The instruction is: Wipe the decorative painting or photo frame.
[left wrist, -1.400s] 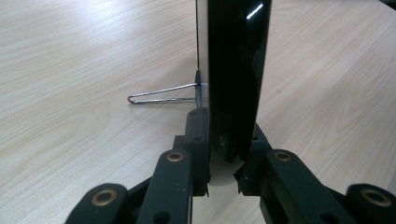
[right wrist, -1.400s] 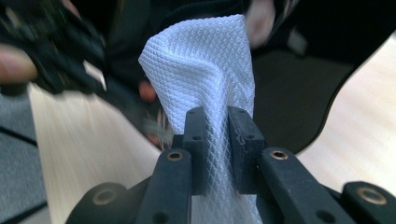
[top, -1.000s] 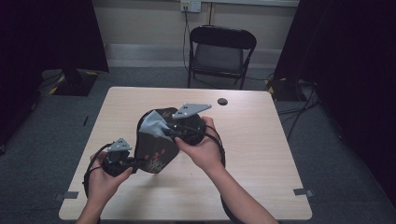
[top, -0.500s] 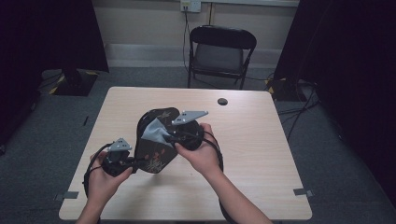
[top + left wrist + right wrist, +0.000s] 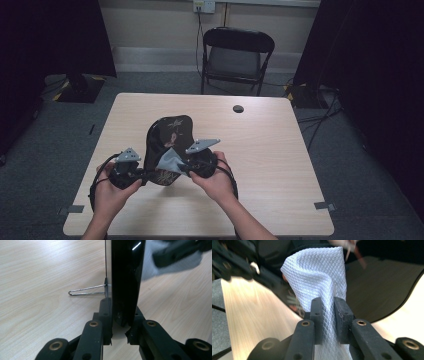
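Now right gripper (image 5: 327, 312) pinches cloth (image 5: 319, 272) against plate (image 5: 167, 135).

- Looks like a lab or recording studio room, not a home.
- Black curtains (image 5: 55, 37) hang on both sides, blocking off the space.
- Grey carpet floor (image 5: 45, 150) with tape marks near the bench corners.
- One plain light wooden bench (image 5: 280, 165) with a round cable hole (image 5: 238, 108), standing alone mid-room.
- Black folding metal chair (image 5: 235, 55) behind it.
- White wall socket (image 5: 204, 6) with cable plugged in, more cables on the floor at right.
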Motion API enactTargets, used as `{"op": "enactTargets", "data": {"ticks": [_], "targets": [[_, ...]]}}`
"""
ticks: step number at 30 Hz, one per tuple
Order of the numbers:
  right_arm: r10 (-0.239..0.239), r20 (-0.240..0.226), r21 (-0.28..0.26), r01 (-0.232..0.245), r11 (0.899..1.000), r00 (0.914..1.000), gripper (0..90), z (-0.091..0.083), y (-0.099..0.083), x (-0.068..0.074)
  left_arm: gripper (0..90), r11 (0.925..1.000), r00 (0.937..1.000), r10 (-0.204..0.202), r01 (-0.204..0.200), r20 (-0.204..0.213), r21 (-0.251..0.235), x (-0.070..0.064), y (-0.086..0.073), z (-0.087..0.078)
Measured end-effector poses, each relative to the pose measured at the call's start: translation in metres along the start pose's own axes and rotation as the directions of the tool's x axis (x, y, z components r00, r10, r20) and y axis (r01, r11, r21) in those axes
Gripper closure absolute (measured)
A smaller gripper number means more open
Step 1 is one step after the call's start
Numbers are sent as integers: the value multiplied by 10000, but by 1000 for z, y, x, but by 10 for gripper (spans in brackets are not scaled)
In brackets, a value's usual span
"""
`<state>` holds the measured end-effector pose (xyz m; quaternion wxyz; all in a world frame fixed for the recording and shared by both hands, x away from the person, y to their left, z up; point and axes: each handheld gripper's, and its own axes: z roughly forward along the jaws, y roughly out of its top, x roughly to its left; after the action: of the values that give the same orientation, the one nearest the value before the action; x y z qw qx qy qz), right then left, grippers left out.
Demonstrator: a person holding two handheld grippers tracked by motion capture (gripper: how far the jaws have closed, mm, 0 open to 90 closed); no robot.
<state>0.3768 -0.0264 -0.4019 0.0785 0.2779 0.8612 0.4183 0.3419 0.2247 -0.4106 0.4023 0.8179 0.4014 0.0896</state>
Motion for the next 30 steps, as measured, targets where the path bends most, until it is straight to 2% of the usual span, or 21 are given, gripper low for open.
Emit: {"op": "enactTargets", "data": {"ticks": [10,22,30], "targets": [[308,41,779,-310,9965,9995,791,26,-36,-5,784,10000,10000,-2,2,12,-4,0,0,0],[587,195,1461,-610,9874,9981,791,41,-63,-10,783,10000,10000,-1,1,-3,-11,0,0,0],[443,171,1552,-464,9868,9989,791,41,-65,-9,779,10000,10000,44,-44,8,-53,0,0,0]]}}
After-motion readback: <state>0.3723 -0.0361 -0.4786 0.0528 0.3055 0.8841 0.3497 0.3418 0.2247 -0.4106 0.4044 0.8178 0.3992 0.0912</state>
